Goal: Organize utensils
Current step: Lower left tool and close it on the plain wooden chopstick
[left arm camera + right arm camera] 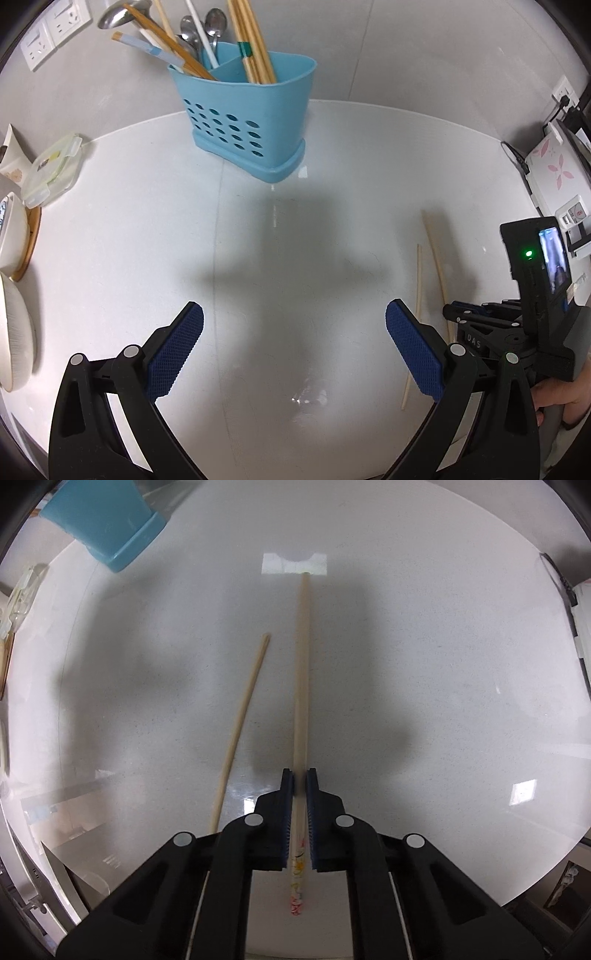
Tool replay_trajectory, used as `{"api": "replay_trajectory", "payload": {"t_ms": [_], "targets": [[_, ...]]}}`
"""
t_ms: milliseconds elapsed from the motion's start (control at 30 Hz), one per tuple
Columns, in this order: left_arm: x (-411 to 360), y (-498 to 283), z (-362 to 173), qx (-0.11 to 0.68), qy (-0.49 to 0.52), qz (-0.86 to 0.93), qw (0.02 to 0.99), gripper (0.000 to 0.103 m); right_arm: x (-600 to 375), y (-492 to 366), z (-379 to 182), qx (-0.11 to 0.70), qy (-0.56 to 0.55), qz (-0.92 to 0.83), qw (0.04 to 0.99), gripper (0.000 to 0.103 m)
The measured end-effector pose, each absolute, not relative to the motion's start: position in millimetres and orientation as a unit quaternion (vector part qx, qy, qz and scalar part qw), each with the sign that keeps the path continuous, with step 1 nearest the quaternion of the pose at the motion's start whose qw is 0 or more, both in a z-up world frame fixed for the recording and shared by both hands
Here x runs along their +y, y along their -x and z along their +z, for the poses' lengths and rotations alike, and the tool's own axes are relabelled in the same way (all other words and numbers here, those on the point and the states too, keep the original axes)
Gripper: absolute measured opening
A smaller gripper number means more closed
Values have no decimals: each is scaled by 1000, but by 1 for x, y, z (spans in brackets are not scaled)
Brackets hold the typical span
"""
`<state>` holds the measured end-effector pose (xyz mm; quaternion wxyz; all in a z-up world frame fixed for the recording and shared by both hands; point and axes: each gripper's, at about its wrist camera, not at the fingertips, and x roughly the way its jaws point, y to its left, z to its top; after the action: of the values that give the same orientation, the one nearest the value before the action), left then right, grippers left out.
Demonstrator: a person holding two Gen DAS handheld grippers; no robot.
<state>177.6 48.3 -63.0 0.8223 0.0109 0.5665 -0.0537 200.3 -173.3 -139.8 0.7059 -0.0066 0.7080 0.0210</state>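
A blue perforated utensil caddy (251, 114) stands at the back of the white counter, holding several chopsticks and spoons; its base shows in the right wrist view (107, 520). My left gripper (295, 332) is open and empty above the counter. My right gripper (300, 775) is shut on a pale chopstick (302, 672) that points forward, its patterned end between the jaws. A second chopstick (240, 720) lies on the counter just left of it. In the left wrist view both chopsticks (436, 266) lie at the right, beside the right gripper's body (517, 321).
A clear lidded food box (51, 170) and white bowls (11, 229) sit along the left edge. A white appliance with pink flowers (554, 170) stands at the right. Wall sockets (51, 29) are behind the caddy.
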Motion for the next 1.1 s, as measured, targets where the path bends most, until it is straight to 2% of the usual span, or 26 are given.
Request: {"api": "replay_trajectory", "payload": {"t_ms": [467,767,867,933,1100], "targets": [[-26,-181,-105,610,-28,-114,784,97,-220,-183,-87,660,-3,-14,751,7],[-61,-179,-146,645,-57,-140,749,97,-259,-167,-79,649,-6,-18,760,7],[-66,-177,-154,649,-68,-136,746,91,-258,-171,-80,648,-8,-18,761,7],[-69,-177,-159,654,-75,-132,741,77,-258,-170,-78,648,-9,-17,762,6],[-77,-174,-161,658,-106,-108,738,58,-256,-168,-74,645,-12,-13,764,6]]}}
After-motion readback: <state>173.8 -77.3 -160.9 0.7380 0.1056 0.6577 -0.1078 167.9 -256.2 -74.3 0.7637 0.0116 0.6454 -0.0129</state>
